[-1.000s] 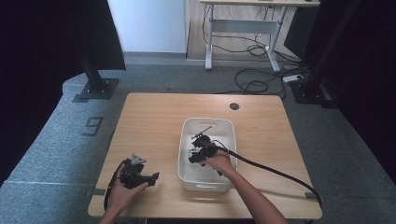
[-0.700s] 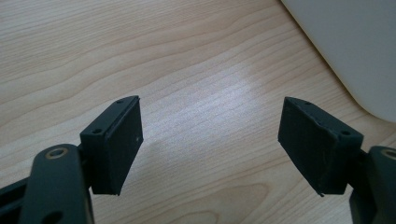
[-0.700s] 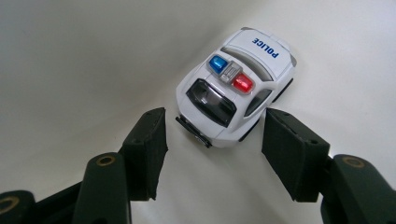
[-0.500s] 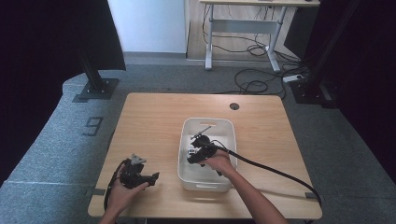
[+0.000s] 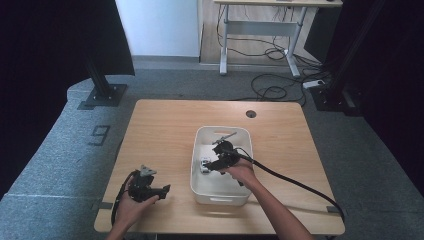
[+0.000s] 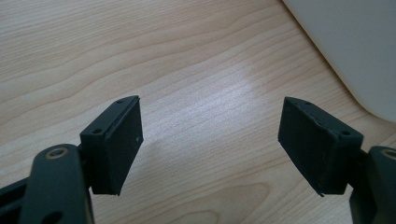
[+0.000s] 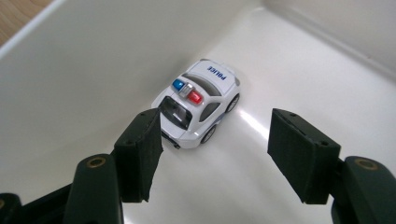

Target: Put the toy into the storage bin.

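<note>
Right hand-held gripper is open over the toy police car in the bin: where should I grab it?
Close across the toy police car's flat door sides, coming from above. One side sits near the white bin's wall, so slip one jaw of the right hand-held gripper into that gap.

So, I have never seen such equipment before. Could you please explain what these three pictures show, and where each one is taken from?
A person sits at a wooden table and holds a hand-held grasping tool in each hand; there is no robot arm.

The high view comes from a fixed camera above the table. In it, the left tool rests low over the table near its front edge. The right tool reaches into a white bin.

The other two pictures come from cameras mounted on the tools, each looking along its two black jaws. The left gripper view shows bare wood between open jaws, with the bin's corner at the upper right. The right gripper view shows a toy police car on the bin's floor, close to one wall. The jaws are open and hold nothing, one on each side of the car's near end.
</note>
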The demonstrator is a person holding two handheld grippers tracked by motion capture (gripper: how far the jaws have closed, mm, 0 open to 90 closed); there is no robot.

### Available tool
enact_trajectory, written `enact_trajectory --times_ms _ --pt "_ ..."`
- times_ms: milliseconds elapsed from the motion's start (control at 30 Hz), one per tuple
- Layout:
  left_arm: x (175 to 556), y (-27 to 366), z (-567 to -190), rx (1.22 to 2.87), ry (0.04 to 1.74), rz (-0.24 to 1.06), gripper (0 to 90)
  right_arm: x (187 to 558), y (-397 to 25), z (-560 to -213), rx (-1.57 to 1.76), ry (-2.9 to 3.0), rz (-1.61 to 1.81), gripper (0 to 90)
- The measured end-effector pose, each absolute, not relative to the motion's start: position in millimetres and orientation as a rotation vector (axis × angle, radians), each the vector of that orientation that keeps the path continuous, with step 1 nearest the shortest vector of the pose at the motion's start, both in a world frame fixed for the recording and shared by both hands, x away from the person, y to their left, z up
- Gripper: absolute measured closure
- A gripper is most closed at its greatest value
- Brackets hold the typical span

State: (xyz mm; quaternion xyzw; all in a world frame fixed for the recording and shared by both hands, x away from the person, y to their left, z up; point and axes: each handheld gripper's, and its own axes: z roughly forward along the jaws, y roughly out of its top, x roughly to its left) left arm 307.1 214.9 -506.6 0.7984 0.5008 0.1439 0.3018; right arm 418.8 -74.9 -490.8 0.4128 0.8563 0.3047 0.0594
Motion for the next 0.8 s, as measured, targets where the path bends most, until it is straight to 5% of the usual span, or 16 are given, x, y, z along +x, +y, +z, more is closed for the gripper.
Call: enact_trajectory --times_ms 800 --pt "307.3 213.2 -507.7 2.121 1.331 0.378 22.7 398.5 -129.7 -460.9 1.219 2.415 1.098 35.2"
